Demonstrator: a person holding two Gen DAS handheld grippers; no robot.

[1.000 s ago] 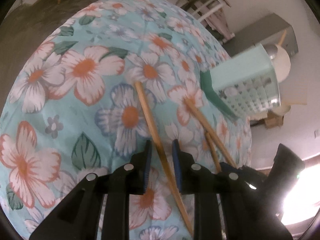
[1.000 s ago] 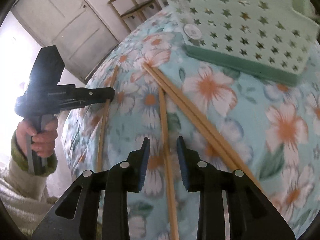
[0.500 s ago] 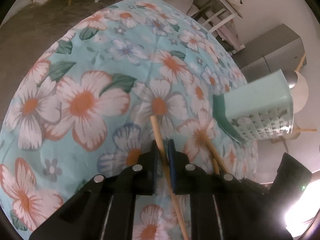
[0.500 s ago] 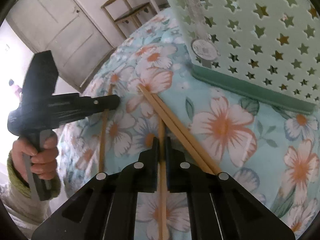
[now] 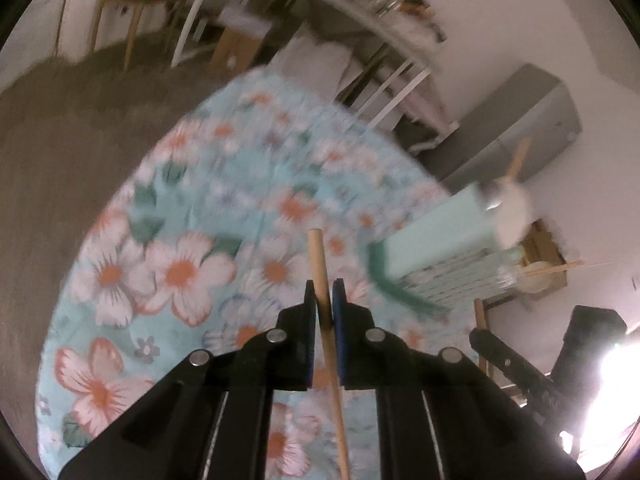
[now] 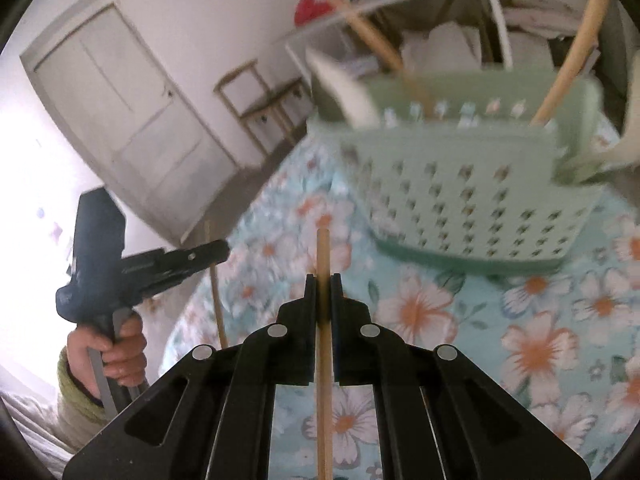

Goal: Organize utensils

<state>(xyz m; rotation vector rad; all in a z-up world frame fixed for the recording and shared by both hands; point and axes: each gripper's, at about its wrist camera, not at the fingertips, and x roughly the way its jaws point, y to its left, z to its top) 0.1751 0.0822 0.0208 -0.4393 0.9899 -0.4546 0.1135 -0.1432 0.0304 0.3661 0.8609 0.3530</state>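
Between the left gripper's (image 5: 324,292) blue pads sits one wooden chopstick (image 5: 318,264), clamped. Jaws have just been closing, now pinched down to the stick's width. Stick runs straight along the gripper axis: blunt end pokes out past the fingertips, the rest passes back under the gripper body toward the camera. Stick is held off the floral tablecloth (image 5: 180,272), which lies below and ahead of the fingers.

Right gripper (image 6: 323,292): same picture. Jaws have just been closing and are now tight on a second chopstick (image 6: 322,256), with the end sticking out beyond the tips and the shaft running back between the fingers. It's clear of the cloth.

Ahead and to the right of the right gripper: mint-green utensil basket (image 6: 472,200) with star-shaped cutouts, standing on the cloth. Wooden handles and something white stick out of its top; blur makes them hard to identify. From the left gripper the same basket (image 5: 440,240) is ahead-right, with a white rounded item at its far end.

Cross-views: in the right wrist view the left gripper (image 6: 216,250) shows to the left, held by a hand (image 6: 120,344) in a green-cuffed sleeve, its chopstick (image 6: 216,300) crossing the jaws and hanging down. In the left wrist view the right gripper (image 5: 480,334) is at the lower right, its chopstick (image 5: 479,312) poking up past the tip.

Both views are motion-blurred.
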